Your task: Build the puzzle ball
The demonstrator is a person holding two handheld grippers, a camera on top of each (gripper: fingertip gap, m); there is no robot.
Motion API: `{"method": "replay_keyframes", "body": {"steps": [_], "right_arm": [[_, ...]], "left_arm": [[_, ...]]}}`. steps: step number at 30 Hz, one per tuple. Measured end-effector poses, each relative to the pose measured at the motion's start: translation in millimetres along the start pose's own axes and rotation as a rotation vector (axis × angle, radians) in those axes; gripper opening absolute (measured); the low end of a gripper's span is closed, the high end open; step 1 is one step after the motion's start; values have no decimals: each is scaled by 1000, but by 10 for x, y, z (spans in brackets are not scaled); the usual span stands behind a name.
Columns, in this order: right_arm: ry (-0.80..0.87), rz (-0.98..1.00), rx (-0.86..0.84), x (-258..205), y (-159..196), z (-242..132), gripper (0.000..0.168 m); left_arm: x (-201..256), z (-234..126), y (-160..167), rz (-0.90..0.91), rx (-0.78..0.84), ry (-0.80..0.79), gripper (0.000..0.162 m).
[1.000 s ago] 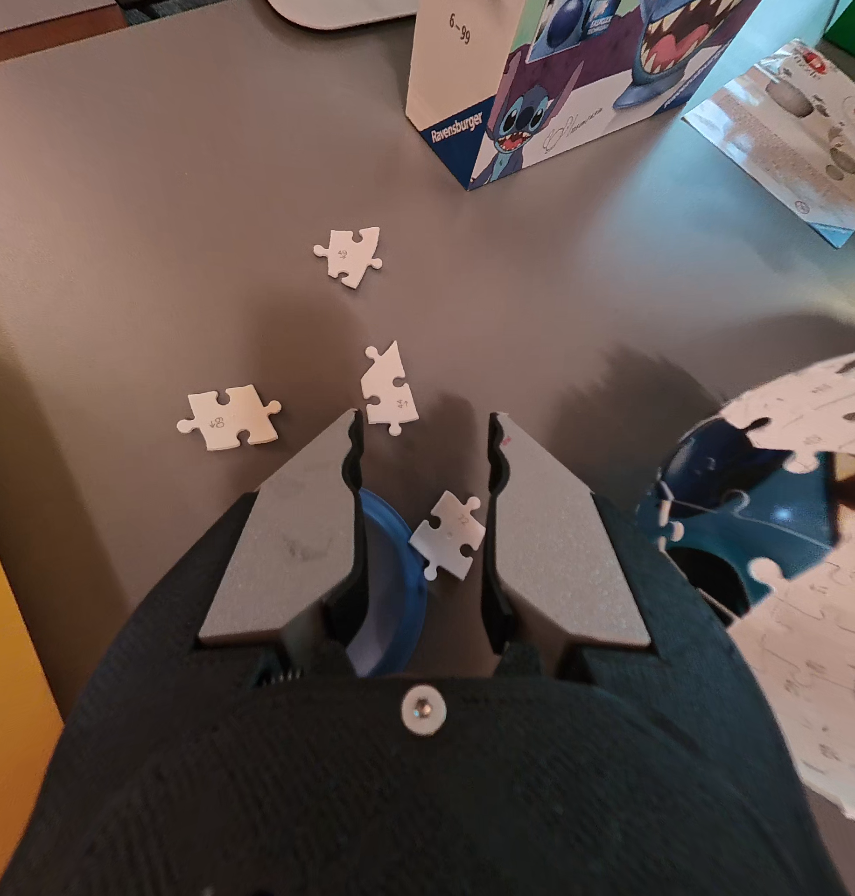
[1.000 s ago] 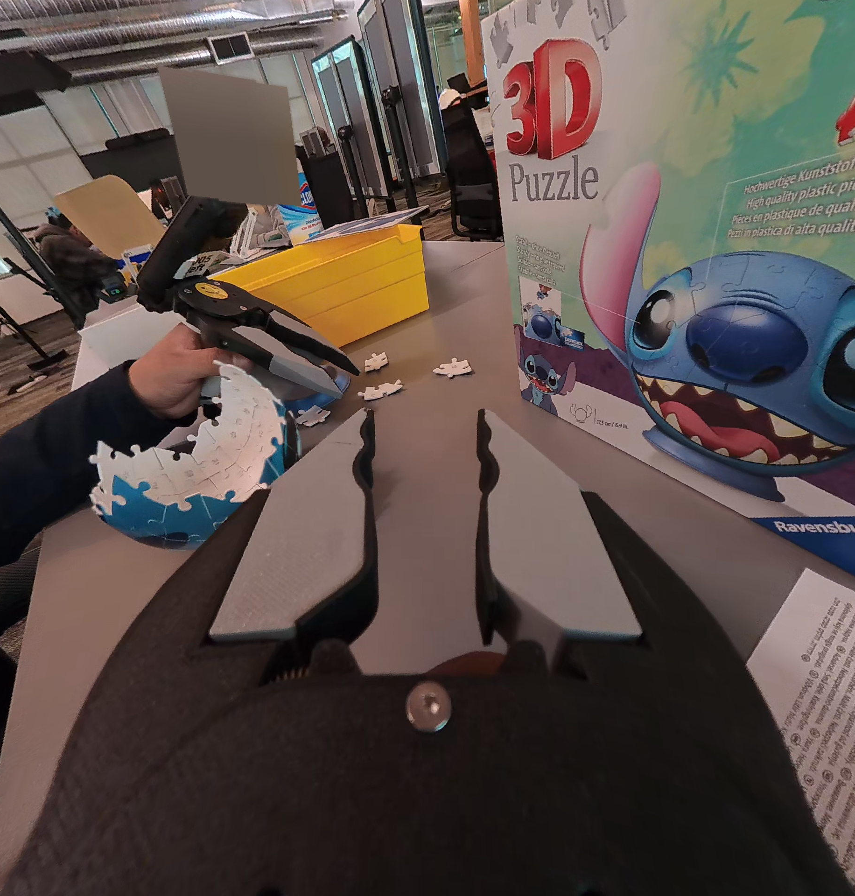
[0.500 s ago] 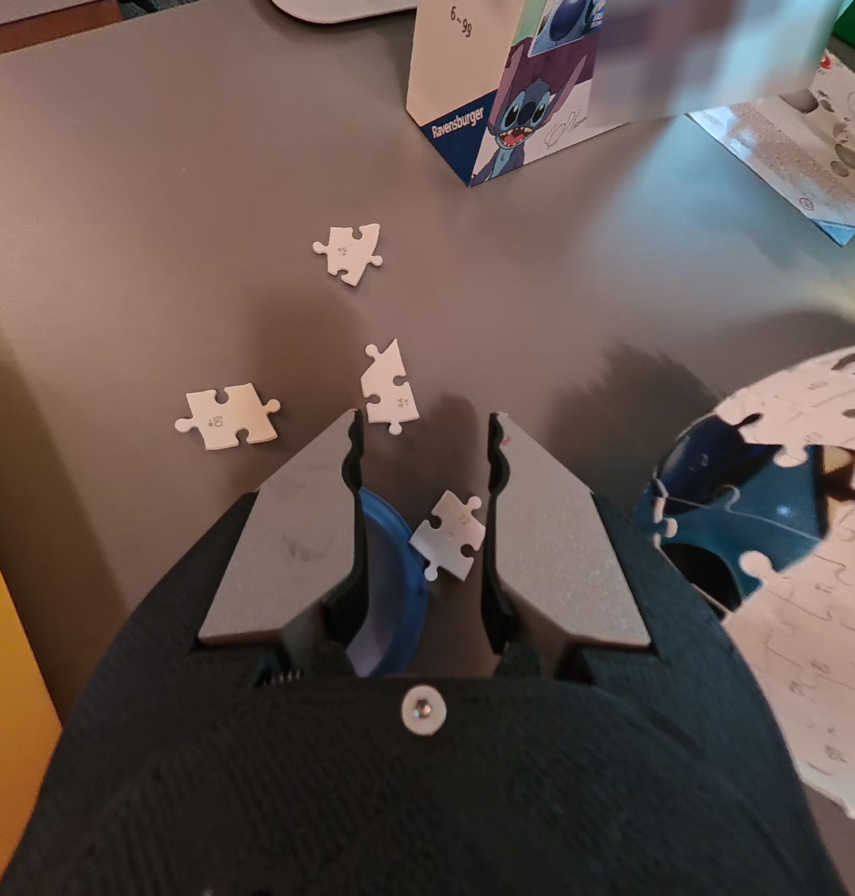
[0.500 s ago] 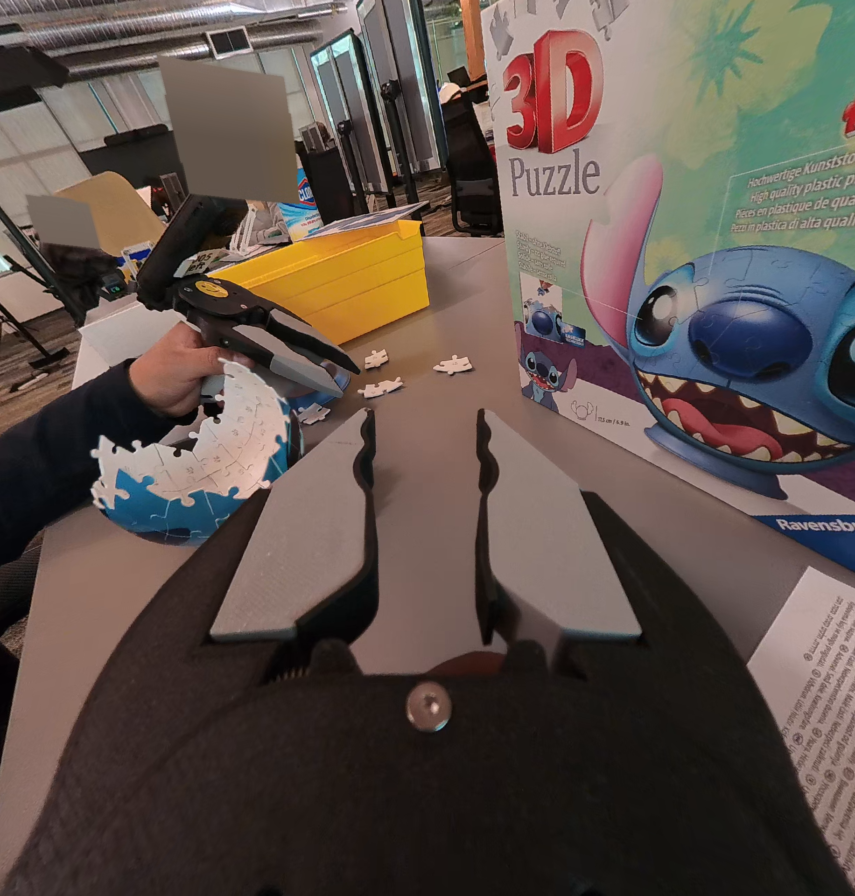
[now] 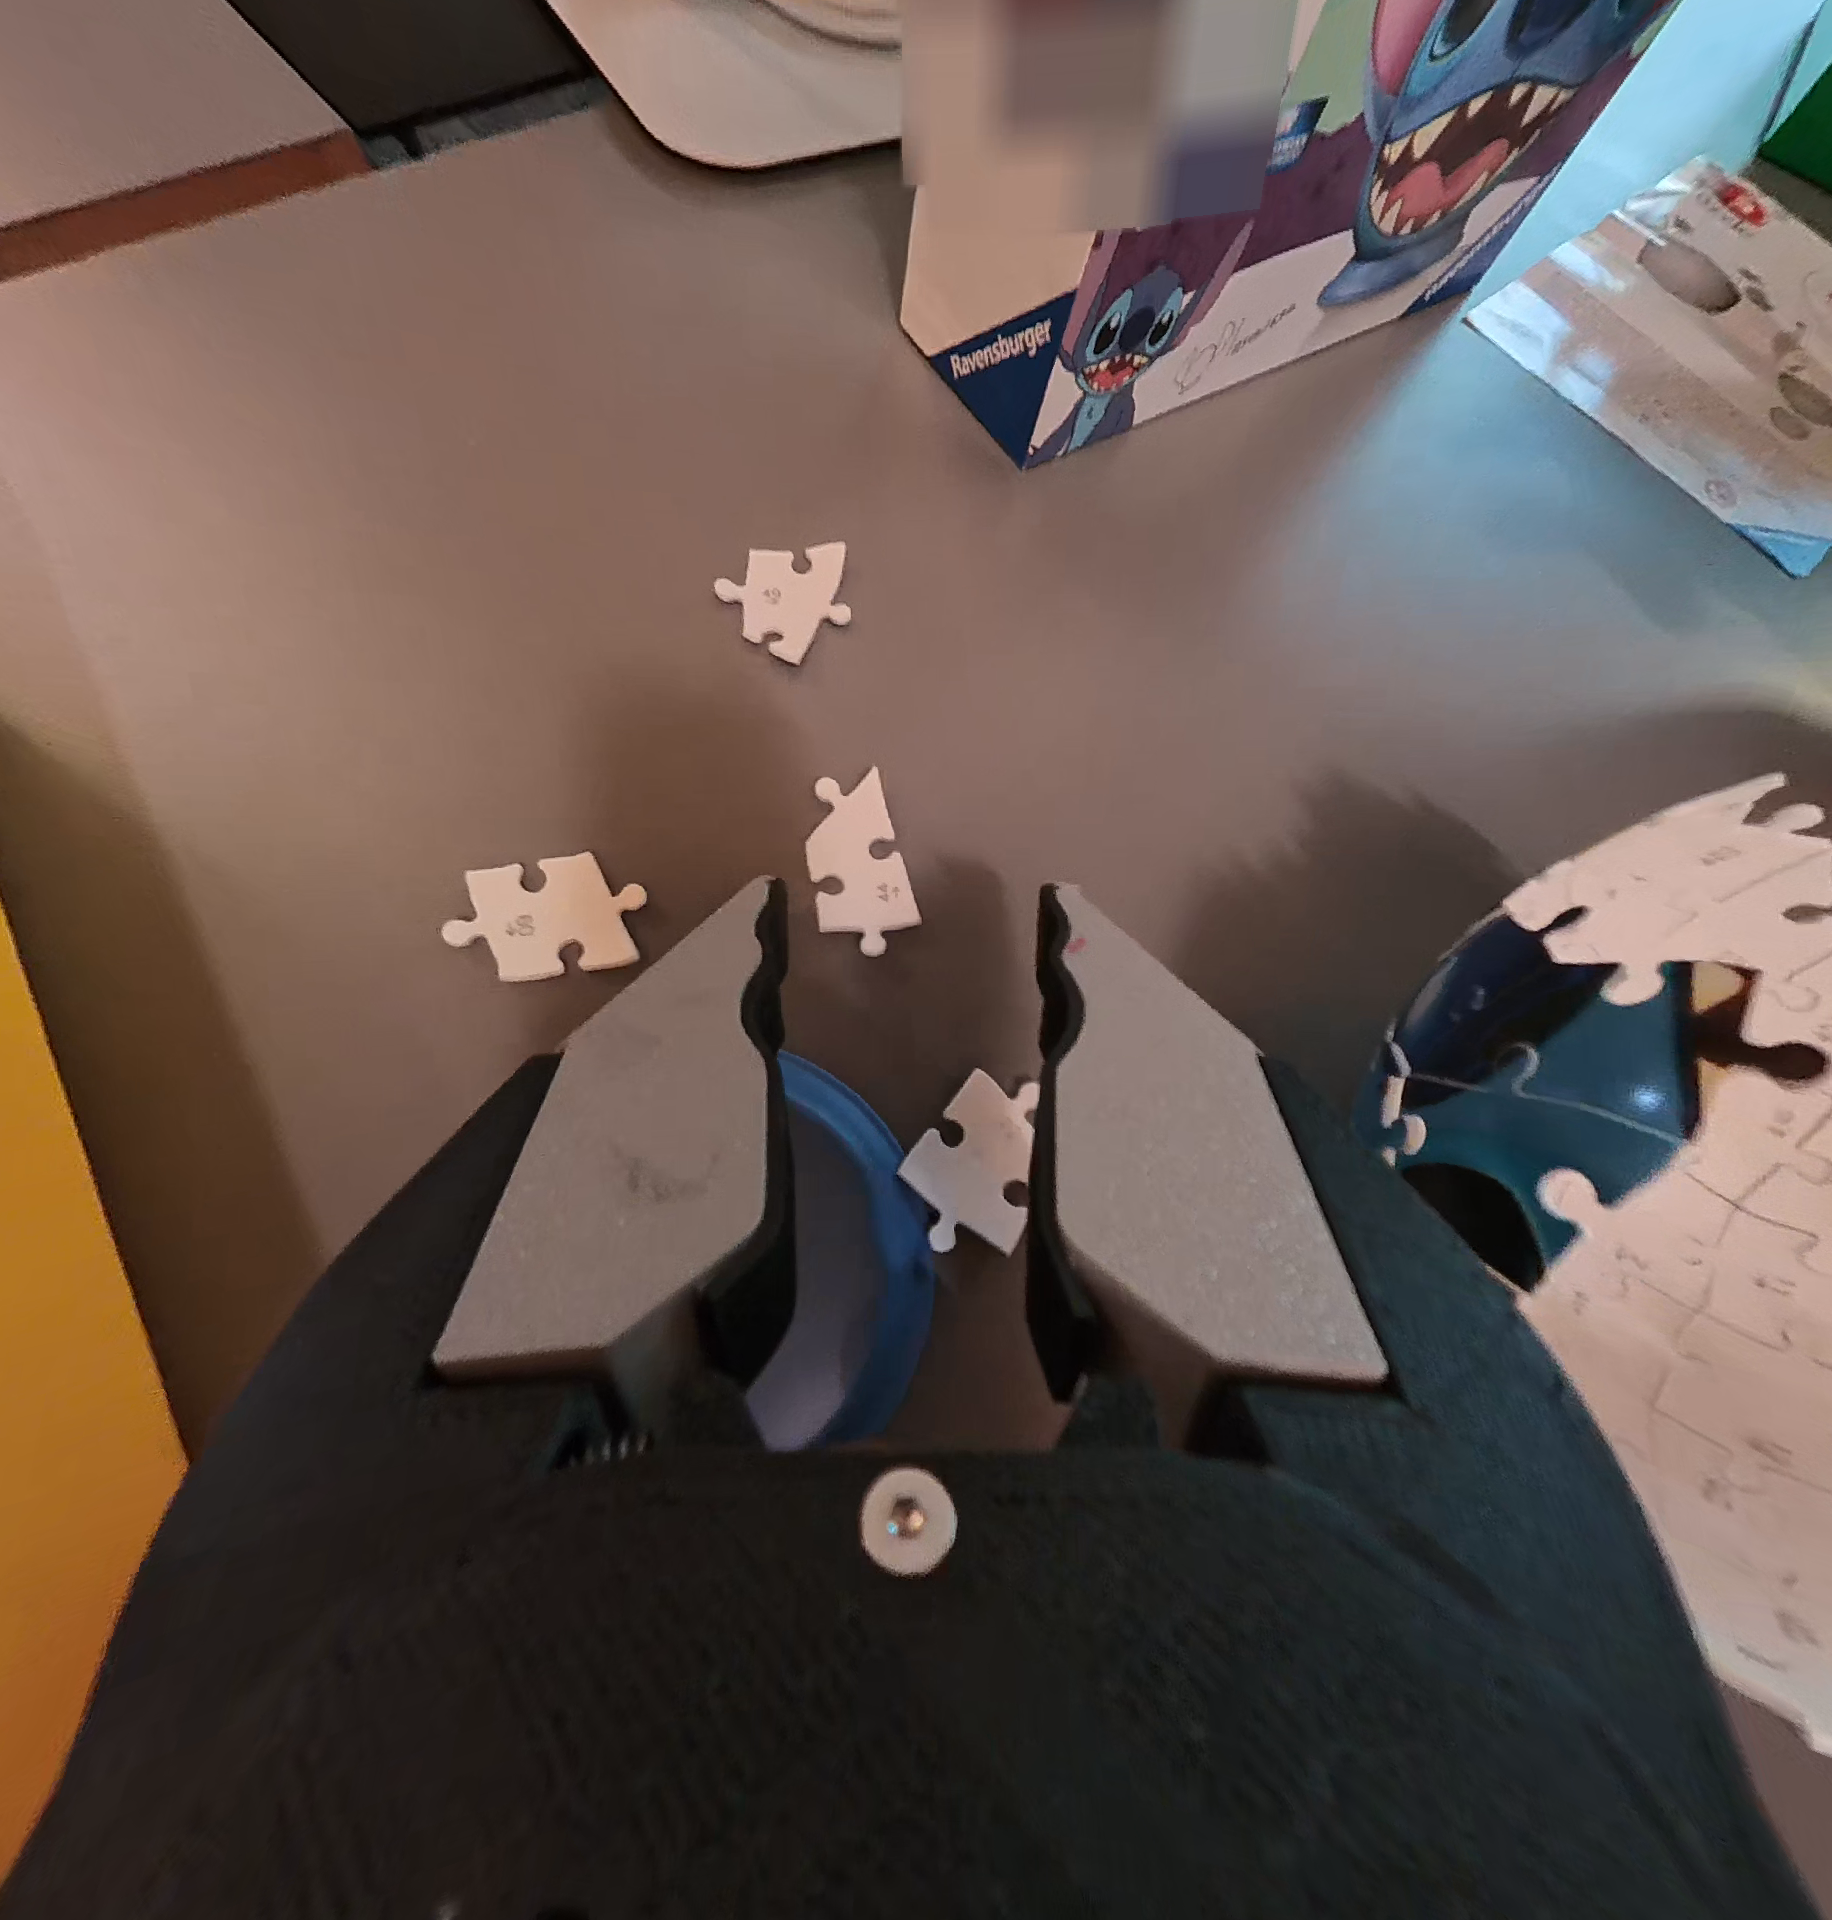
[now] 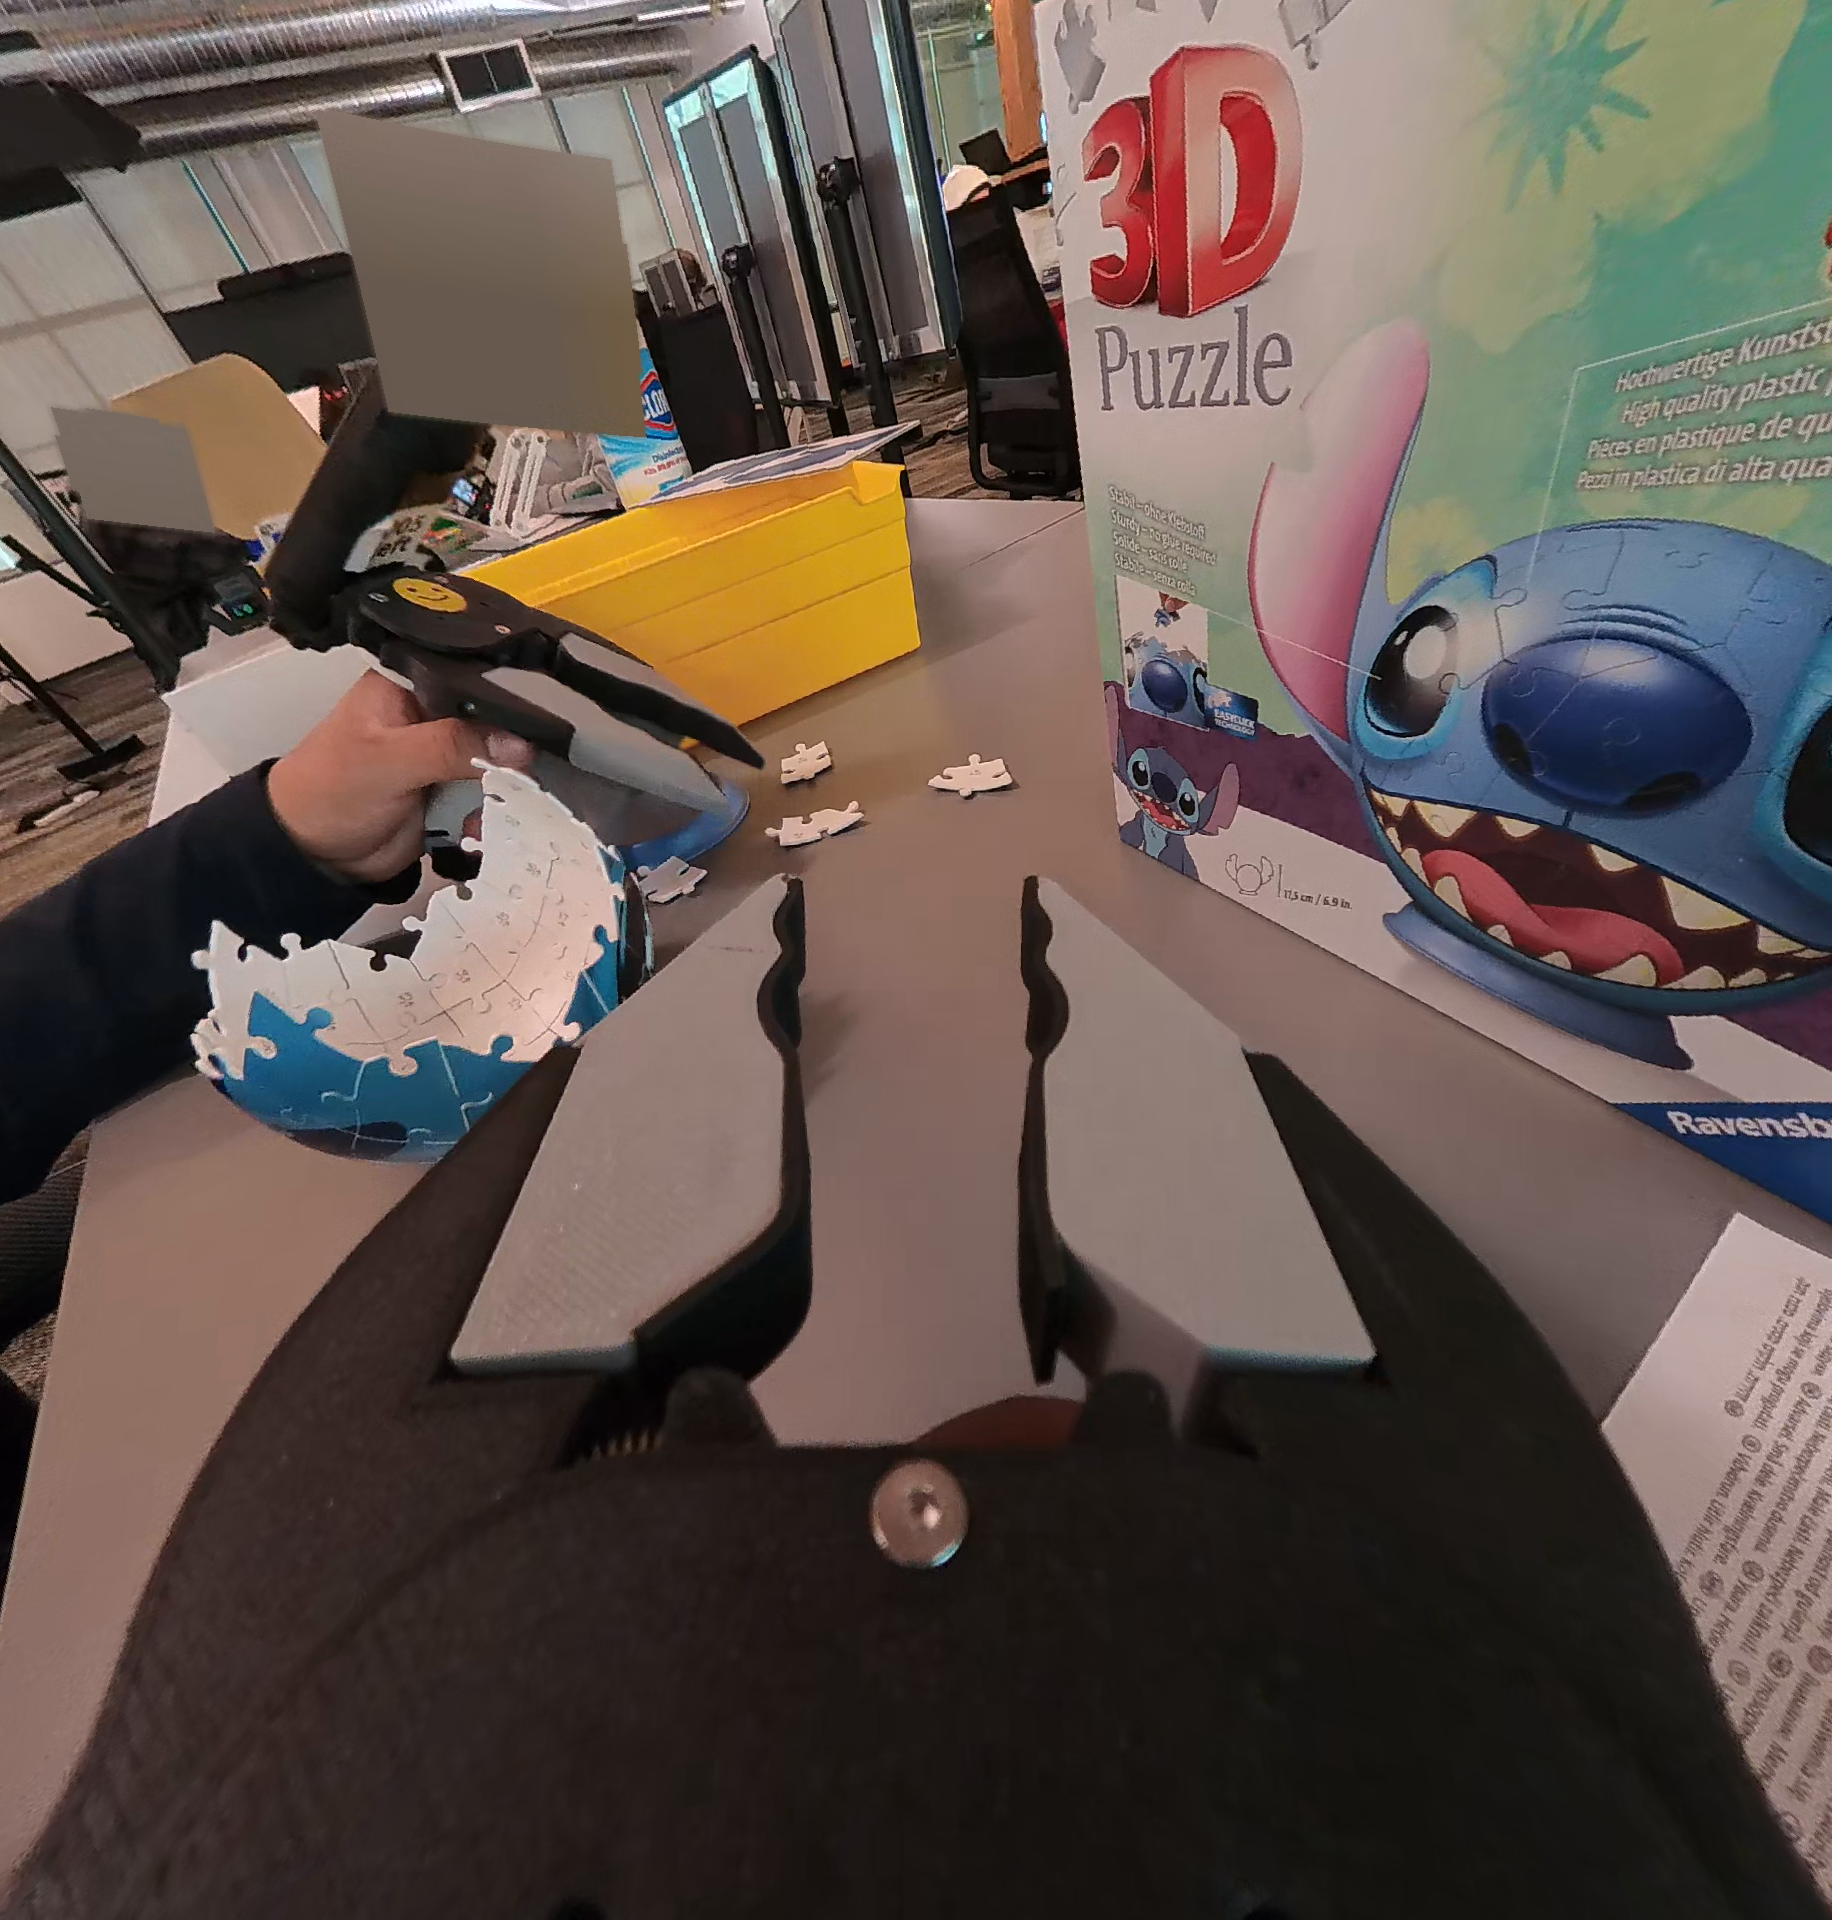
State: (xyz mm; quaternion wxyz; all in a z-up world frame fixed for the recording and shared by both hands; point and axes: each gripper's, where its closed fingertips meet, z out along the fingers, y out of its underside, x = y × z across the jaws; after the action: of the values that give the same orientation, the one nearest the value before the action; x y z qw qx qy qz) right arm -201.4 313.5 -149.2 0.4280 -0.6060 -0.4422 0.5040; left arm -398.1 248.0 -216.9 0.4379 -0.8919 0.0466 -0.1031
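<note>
Left wrist view looks down over the left gripper (image 5: 904, 904), whose jaws are spread with nothing pinched between them; under the gap lies a loose white puzzle piece (image 5: 972, 1160) close against the inside of the right finger, overlapping the rim of a blue stand ring (image 5: 858, 1184) that sits beneath the left finger. Just beyond the fingertips is a second piece (image 5: 858, 864), another off the left fingertip (image 5: 544, 916), and a third farther ahead (image 5: 785, 598), all white side up on the grey table (image 5: 372, 520). Off to the gripper's right sits the half-built puzzle ball (image 5: 1660, 1122), an open shell showing a white inside and dark blue outside. Ahead stands the puzzle box (image 5: 1244, 270), with a printed leaflet (image 5: 1722, 353) to its right. From the right wrist view, the right gripper (image 6: 904, 894) hovers over bare table, jaws apart and empty, the box (image 6: 1463, 520) close on its right. The ball shell (image 6: 424, 1018) rests to its left, near the left fingertip, with the person's hand (image 6: 372, 779) behind it gripping the left tool. A yellow bin (image 6: 746, 613) sits farther back.
</note>
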Motion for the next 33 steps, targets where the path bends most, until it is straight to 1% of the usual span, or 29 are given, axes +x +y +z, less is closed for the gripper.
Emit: {"method": "replay_keyframes", "body": {"steps": [4, 8, 12, 19, 24, 29, 33], "right_arm": [[2, -2, -2, 1, 6, 2, 38], [20, -27, -13, 14, 27, 5, 38], [48, -74, -43, 23, 94, 29, 38], [33, -126, -112, -24, 225, 103, 39], [13, -122, -154, 19, 236, 134, 42], [-9, -151, -231, 111, 299, 241, 50], [-48, -172, -277, 98, 406, 326, 54]], "left_arm": [[-62, -69, -80, -29, 50, -12, 47], [-113, -80, -81, -66, 53, -14, 48], [-135, -125, -116, -54, 68, -37, 48], [-189, -319, -286, -92, 172, -44, 48], [-267, -392, -360, -139, 230, -71, 46], [-329, -446, -403, -158, 259, -115, 46], [-299, -561, -488, -171, 308, -95, 49]]}}
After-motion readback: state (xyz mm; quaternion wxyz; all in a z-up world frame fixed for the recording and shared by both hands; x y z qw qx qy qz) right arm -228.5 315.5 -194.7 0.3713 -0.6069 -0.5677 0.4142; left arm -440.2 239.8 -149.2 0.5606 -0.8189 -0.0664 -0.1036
